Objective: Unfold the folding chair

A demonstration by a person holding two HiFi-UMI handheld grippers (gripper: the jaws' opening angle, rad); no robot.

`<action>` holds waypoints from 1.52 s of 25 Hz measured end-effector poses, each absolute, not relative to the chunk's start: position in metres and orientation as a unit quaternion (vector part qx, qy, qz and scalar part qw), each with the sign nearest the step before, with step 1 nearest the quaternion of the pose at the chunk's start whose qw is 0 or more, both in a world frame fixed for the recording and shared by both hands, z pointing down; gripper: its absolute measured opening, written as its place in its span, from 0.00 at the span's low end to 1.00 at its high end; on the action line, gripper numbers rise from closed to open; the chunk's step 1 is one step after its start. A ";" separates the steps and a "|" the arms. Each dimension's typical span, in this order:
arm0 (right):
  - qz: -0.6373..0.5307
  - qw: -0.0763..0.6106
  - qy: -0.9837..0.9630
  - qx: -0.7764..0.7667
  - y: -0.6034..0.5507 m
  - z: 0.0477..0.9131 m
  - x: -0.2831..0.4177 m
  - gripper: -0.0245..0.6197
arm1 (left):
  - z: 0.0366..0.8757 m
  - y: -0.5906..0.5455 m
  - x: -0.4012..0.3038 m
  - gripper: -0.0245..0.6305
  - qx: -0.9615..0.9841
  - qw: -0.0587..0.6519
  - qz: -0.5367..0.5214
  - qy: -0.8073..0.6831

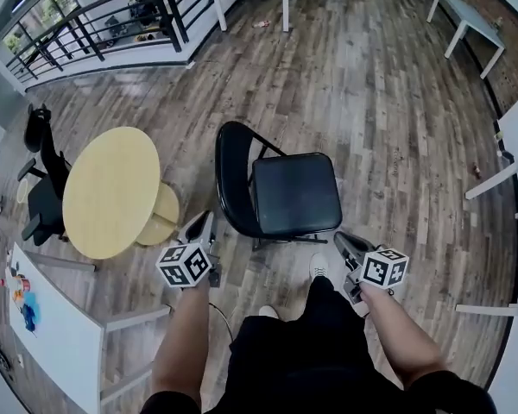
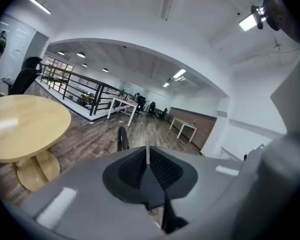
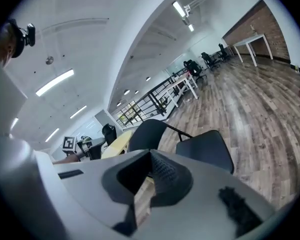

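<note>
Grey-brown wood plank floor [image 1: 371, 84] underfoot, open-plan office. Nearest, left hand-held gripper [image 1: 203, 227] with marker cube: jaws pressed together, nothing pinched, same in left gripper view [image 2: 148, 156]. Right hand-held gripper [image 1: 341, 241]: jaws also pressed together and empty, confirmed in right gripper view [image 3: 151, 159]. Just ahead of both, between them, black metal folding chair with padded seat [image 1: 293, 192]: standing open on the floor, seat flat, curved backrest toward picture left, touched by neither gripper. Left of it, round pale-yellow wooden table [image 1: 112, 188], close but apart. Beyond that, black office chair [image 1: 43, 197]. Bottom left, white rectangular table [image 1: 52, 335] with small coloured items. Farther off, black metal railing [image 1: 112, 20], white desks [image 1: 466, 20], brick wall [image 1: 501, 50].
</note>
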State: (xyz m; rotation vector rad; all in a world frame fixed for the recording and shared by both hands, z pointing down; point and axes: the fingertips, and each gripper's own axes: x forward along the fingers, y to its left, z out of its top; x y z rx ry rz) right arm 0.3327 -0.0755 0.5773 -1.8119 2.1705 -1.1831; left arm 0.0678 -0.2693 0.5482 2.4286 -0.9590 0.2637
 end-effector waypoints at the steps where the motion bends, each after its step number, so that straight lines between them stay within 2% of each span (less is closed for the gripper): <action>1: -0.378 0.049 0.710 -0.592 -0.071 0.565 0.322 0.05 | 0.538 -0.253 0.070 0.06 0.903 0.245 0.104 -0.337; 5: -0.348 0.087 0.717 -0.598 -0.056 0.519 0.281 0.05 | 0.514 -0.191 0.071 0.05 0.920 0.230 0.152 -0.279; 8: -0.336 0.090 0.724 -0.595 -0.048 0.493 0.253 0.05 | 0.497 -0.154 0.066 0.05 0.925 0.234 0.170 -0.245; 17: -0.282 0.031 0.768 -0.574 -0.013 0.424 0.206 0.05 | 0.451 -0.076 0.062 0.05 0.932 0.255 0.163 -0.201; 28: -0.247 -0.006 0.809 -0.533 0.034 0.401 0.239 0.05 | 0.417 -0.020 0.099 0.05 0.927 0.260 0.109 -0.248; 38: -0.248 0.000 0.827 -0.504 0.083 0.391 0.288 0.05 | 0.407 0.038 0.147 0.05 0.917 0.264 0.098 -0.283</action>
